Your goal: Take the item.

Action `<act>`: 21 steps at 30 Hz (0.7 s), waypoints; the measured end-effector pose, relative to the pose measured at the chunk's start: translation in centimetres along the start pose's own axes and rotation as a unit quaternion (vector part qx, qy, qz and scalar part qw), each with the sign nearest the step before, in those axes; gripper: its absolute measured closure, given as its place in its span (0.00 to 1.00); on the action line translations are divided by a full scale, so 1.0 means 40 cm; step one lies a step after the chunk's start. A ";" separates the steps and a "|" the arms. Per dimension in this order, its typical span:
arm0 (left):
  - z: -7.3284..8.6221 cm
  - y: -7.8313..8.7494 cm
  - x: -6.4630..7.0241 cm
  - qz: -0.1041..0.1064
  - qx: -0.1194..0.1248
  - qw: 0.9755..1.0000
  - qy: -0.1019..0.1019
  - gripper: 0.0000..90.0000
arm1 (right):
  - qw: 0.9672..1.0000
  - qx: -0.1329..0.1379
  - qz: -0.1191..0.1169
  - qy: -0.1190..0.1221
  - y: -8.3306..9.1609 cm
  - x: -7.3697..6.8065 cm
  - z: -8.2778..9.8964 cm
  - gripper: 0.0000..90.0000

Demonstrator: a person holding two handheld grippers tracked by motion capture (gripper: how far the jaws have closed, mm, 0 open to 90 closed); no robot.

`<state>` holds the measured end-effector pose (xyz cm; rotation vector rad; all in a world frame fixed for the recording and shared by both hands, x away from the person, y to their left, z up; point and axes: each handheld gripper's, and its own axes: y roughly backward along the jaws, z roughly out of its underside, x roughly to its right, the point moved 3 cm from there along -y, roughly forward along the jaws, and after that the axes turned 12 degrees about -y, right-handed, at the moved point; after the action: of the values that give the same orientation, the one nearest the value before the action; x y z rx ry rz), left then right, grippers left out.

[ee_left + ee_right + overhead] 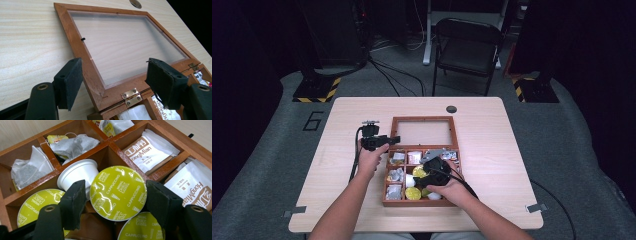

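Observation:
A wooden compartment box (385, 192) lies open on the table, its glazed lid (80, 50) folded flat behind it. My left gripper (116, 82) is open, its jaws straddling the lid's wooden frame near a brass hinge (130, 96) without touching it; in the high view the left gripper (395, 140) sits at the lid's left edge. My right gripper (116, 200) is down in the box, shut on a yellow-green cappuccino capsule (117, 192), pads against its rim on both sides. From above, the right gripper (427, 172) hovers over the box's middle compartments.
More cappuccino capsules (32, 205) and a white capsule (77, 173) lie around the held one. Tea bags (72, 145) fill the farther compartments and HongMian packets (147, 151) those at the right. A folding chair (467, 47) stands beyond the table.

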<state>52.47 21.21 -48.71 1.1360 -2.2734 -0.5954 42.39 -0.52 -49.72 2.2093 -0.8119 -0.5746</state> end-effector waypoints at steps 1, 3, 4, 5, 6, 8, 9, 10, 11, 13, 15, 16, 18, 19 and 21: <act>0.000 0.000 0.000 0.000 0.000 1.000 0.000 0.32 | 1.000 0.000 0.002 0.006 0.000 -0.001 0.000 0.38; 0.001 -0.001 -0.001 -0.002 0.000 1.000 0.001 0.32 | 1.000 -0.001 0.009 0.022 -0.001 -0.001 0.002 0.38; 0.001 -0.001 -0.003 -0.003 -0.001 1.000 -0.001 0.32 | 1.000 0.000 0.010 0.022 -0.002 -0.003 0.003 0.38; 0.001 -0.001 -0.003 -0.003 0.000 1.000 0.000 0.32 | 1.000 0.003 0.014 0.019 -0.003 -0.007 0.003 0.38; 0.001 -0.002 -0.003 -0.003 -0.001 1.000 0.000 0.32 | 1.000 0.004 0.018 0.022 -0.004 -0.009 0.004 0.39; 0.002 -0.001 -0.004 -0.003 -0.001 1.000 0.001 0.33 | 0.999 0.002 0.022 0.032 -0.003 -0.007 0.004 0.41; 0.002 -0.001 -0.004 -0.003 -0.001 1.000 0.001 0.33 | 0.999 0.002 0.022 0.033 -0.002 -0.007 0.005 0.41; 0.002 -0.001 -0.004 -0.003 -0.002 1.000 0.002 0.33 | 0.999 0.002 0.021 0.032 -0.002 -0.006 0.005 0.41; 0.002 -0.001 -0.005 -0.004 -0.002 1.000 0.002 0.33 | 0.999 0.002 0.021 0.032 -0.002 -0.006 0.004 0.41; 0.002 -0.001 -0.005 -0.003 -0.002 1.000 0.002 0.33 | 0.999 0.004 0.022 0.028 -0.003 -0.008 0.005 0.41; 0.002 0.000 -0.005 -0.004 -0.002 1.000 0.002 0.33 | 0.999 0.005 0.020 0.031 -0.002 -0.006 0.005 0.41; 0.002 0.000 -0.006 -0.003 -0.002 1.000 0.002 0.33 | 0.999 0.004 0.019 0.032 -0.002 -0.006 0.005 0.41; 0.002 0.000 -0.006 -0.006 -0.001 1.000 0.006 0.33 | 0.999 0.004 0.018 0.032 -0.002 -0.005 0.005 0.41; 0.002 0.001 -0.007 -0.006 -0.001 1.000 0.005 0.33 | 0.999 0.004 0.017 0.032 -0.002 -0.005 0.005 0.41; 0.002 0.001 -0.007 -0.006 -0.001 1.000 0.005 0.33 | 1.000 0.004 0.016 0.025 -0.002 -0.005 0.004 0.41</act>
<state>52.55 21.46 -48.80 1.1509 -2.2583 -0.5945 42.18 -0.43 -49.85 2.2061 -0.8228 -0.4984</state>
